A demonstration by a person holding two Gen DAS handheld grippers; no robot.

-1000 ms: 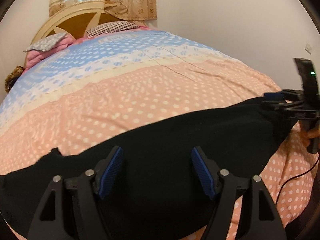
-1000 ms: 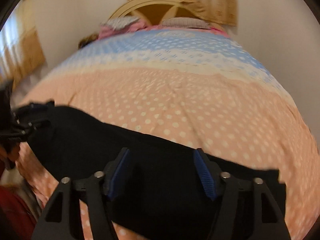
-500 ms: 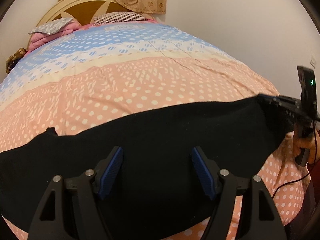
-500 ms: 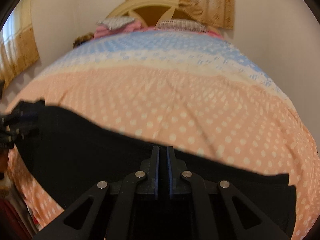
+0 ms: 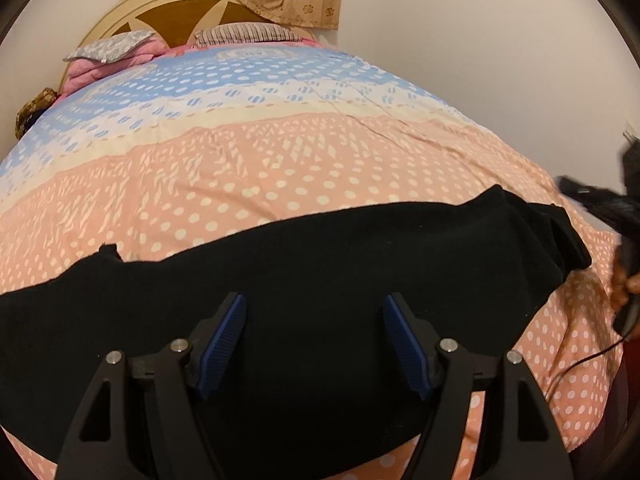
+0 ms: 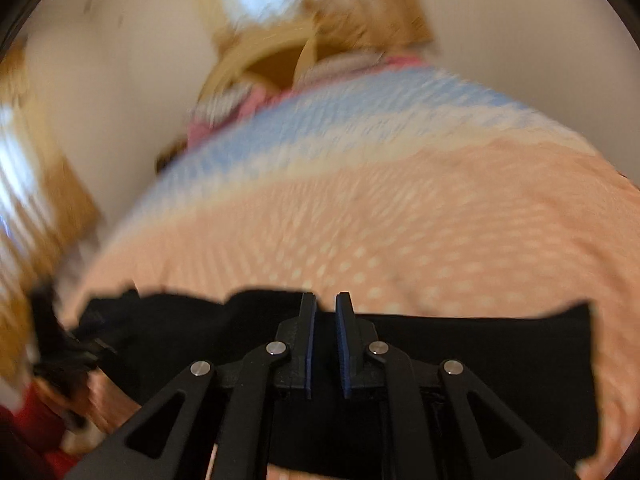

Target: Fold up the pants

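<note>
Black pants [image 5: 320, 280] lie flat across the near end of the bed, running left to right. My left gripper [image 5: 314, 340] hovers over their middle, open and empty, blue pads wide apart. In the right wrist view, which is blurred by motion, my right gripper [image 6: 325, 340] sits over the pants [image 6: 480, 360] with its pads nearly together and only a narrow gap between them; I see no cloth between them. The right gripper also shows at the right edge of the left wrist view [image 5: 600, 204], just off the pants' bunched right end.
The bed has a peach, cream and blue dotted cover [image 5: 280, 152]. Pillows [image 5: 112, 46] and a wooden headboard [image 5: 180, 12] stand at the far end. A wall runs along the right side. A cable [image 5: 580, 360] hangs at the lower right.
My right gripper closed from wide open to nearly shut, then swung fast, blurring its view. The pants' right end is now bunched. The left gripper stays open over the pants.
</note>
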